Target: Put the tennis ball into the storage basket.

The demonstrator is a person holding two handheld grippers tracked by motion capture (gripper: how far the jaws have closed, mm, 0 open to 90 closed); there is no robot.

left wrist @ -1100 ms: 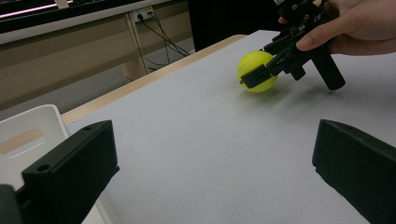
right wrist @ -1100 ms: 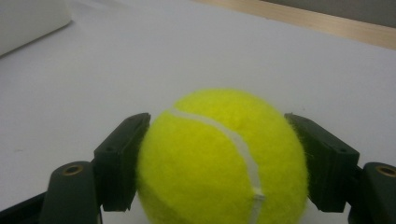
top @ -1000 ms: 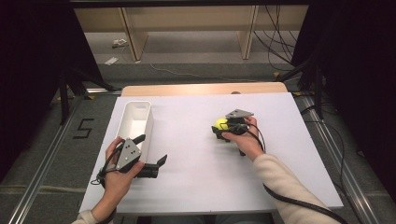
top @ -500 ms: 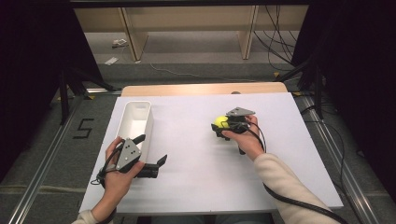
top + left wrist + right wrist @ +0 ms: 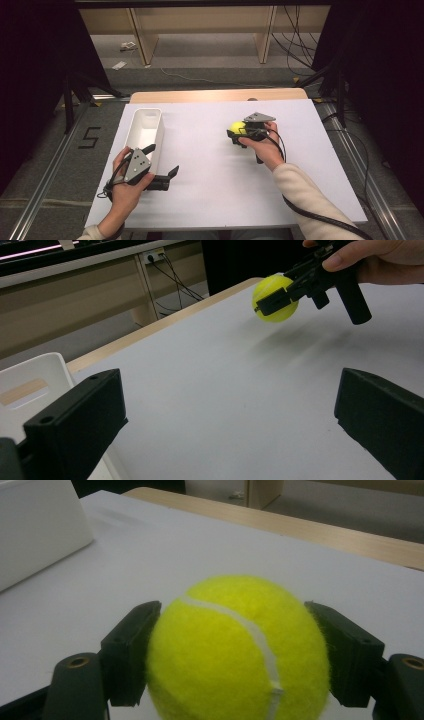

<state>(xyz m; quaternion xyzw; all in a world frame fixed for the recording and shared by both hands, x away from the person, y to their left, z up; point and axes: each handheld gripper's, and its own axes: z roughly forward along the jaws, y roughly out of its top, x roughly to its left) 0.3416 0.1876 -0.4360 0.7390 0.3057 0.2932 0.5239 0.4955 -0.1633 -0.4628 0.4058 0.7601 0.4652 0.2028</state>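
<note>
A: Where does the high view sit?

B: Above the person's side, looking forward and down over the whole white table [image 5: 210,190].

A: And the gripper views?

B: Both ride low over the tabletop. The left one faces across it toward the tennis ball [image 5: 274,297], well off; the right one sits right up against that ball [image 5: 237,650]. All three share it.

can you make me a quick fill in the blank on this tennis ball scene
1. The right tool is shut on a yellow ____.
2. In the left gripper view the tennis ball is held ____ the table, not resting on it.
3. The left tool has its jaws ____, with nothing between them.
4. The white bin lies on the person's ____ side of the table.

Missing words: tennis ball; above; open; left
</note>
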